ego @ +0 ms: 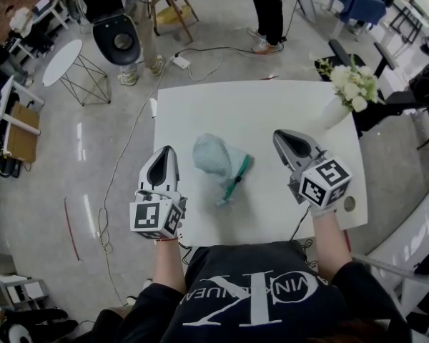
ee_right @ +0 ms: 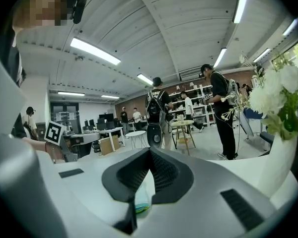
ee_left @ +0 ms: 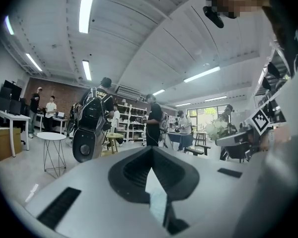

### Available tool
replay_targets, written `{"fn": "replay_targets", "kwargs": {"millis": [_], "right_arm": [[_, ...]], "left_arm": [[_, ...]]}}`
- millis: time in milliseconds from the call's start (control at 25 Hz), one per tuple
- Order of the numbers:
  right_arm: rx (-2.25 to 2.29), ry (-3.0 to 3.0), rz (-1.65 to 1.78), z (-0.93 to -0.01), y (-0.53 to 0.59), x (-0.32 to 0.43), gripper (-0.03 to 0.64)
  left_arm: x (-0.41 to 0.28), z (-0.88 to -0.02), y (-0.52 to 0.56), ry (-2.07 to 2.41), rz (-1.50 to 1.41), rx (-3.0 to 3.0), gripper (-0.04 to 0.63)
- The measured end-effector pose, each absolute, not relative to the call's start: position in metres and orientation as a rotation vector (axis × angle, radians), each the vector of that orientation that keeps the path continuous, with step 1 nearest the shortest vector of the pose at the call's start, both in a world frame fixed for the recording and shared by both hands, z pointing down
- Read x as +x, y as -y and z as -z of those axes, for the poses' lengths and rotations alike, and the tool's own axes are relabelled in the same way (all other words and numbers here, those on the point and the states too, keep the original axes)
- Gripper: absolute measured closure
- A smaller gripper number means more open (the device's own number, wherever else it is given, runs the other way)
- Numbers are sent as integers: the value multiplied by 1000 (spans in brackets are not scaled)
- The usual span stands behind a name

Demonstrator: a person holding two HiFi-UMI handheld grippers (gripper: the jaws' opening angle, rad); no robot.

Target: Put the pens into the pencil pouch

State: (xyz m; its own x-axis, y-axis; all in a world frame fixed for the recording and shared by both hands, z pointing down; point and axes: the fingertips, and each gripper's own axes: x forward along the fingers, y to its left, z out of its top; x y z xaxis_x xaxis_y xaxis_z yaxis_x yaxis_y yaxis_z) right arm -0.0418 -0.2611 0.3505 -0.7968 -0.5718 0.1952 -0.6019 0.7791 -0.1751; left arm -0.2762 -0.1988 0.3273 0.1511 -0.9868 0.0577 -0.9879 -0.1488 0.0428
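The left tool (ego: 167, 151) is shut tight; its two jaws meet with nothing between them; it is held over the left part of the white tabletop (ego: 200, 106). The right tool (ego: 279, 135) is shut tight too, and it has hold of nothing; it is held over the right part of the tabletop. The pale blue-green pencil pouch (ego: 213, 157) lies on the tabletop between the two tools, touching neither one. A thin green strip (ego: 237, 179) runs along the right side of the pouch, down to its lower end; it is too small to tell if this is a pen or the pouch's own edge. A white vase with white flowers (ego: 347, 91) stands at the far right corner of the tabletop, well apart from the pouch.
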Motion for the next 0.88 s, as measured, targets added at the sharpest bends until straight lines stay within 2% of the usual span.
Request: {"fn": "replay_targets", "kwargs": {"millis": [880], "right_arm": [[938, 2840, -360, -355, 258, -43, 609]], "left_arm": [[-280, -327, 199, 2009, -13, 2309, 591]]}}
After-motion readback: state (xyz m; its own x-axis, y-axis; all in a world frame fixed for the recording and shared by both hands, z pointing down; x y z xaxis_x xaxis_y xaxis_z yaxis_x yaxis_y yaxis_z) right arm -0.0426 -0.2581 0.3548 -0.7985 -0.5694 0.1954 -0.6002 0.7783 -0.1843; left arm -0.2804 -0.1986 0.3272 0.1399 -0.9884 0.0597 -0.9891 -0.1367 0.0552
